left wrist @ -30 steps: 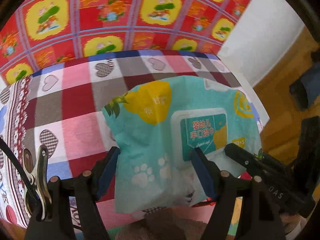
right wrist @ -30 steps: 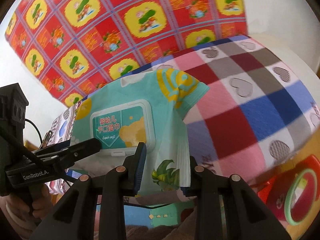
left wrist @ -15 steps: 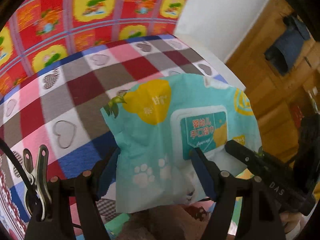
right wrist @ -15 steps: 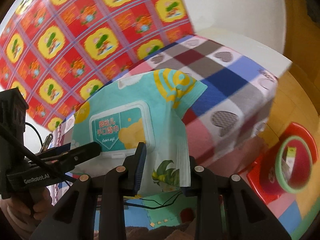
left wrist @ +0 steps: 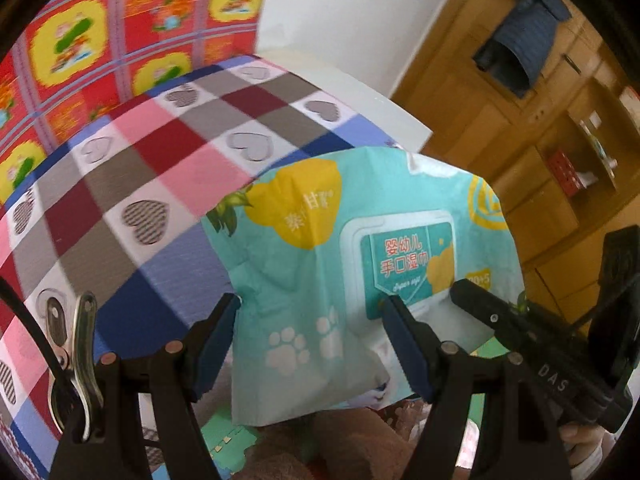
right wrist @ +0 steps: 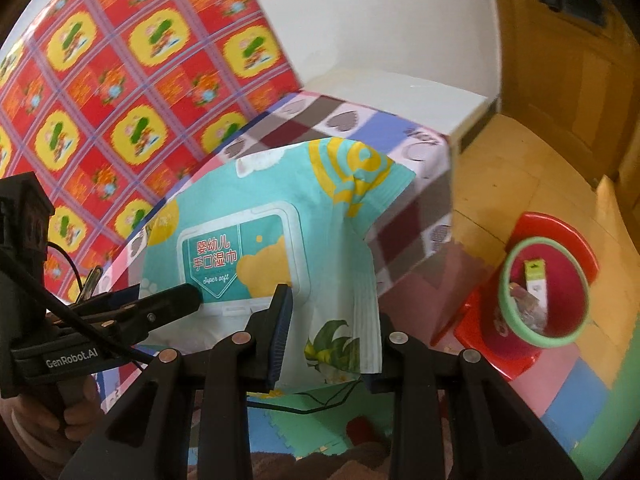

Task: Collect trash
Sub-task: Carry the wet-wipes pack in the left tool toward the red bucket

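Between both grippers' jaws, clamped, hangs 1 teal wipes pack [left wrist: 360,280].

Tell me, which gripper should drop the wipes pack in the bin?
Probably the right gripper. It grips the wipes pack on the side nearer the green-rimmed bin, which sits on the floor to its right. The left gripper holds the far end.

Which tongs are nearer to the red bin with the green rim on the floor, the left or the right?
Right. The right tongs hold the wipes pack at the edge facing the bin. The left tongs grip the pack's opposite edge, farther from it.
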The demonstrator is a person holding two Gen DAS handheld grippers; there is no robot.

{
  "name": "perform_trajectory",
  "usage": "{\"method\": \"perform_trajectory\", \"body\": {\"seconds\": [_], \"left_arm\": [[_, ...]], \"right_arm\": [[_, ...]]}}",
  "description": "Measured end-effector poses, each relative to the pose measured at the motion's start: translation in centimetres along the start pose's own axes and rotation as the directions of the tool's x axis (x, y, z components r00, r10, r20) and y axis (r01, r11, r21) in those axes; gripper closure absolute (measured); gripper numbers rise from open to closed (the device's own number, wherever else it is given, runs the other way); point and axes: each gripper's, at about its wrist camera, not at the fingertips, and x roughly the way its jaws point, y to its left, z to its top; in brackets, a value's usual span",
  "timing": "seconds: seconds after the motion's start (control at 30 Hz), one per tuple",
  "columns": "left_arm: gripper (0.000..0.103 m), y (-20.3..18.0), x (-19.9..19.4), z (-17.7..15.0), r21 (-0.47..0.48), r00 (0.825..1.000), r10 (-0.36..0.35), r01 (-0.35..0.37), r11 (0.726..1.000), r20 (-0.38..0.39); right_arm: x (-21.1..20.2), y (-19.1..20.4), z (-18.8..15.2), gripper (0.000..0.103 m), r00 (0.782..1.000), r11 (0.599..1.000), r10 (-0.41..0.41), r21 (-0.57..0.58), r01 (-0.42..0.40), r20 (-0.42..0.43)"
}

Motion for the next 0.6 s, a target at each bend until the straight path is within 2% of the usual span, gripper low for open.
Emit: {"method": "perform_trajectory", "body": {"seconds": [0.6], "left_arm": [[0.027, -10.7, 6.2, 1.8, 0.149, 0.997, -0.035, 0.045, 0.988, -0.073]], "right_arm": [[-2.4, -10.8, 0.2, 0.072, 0.997, 0.988, -0.08, 0.134, 0.077, 0.017]]}}
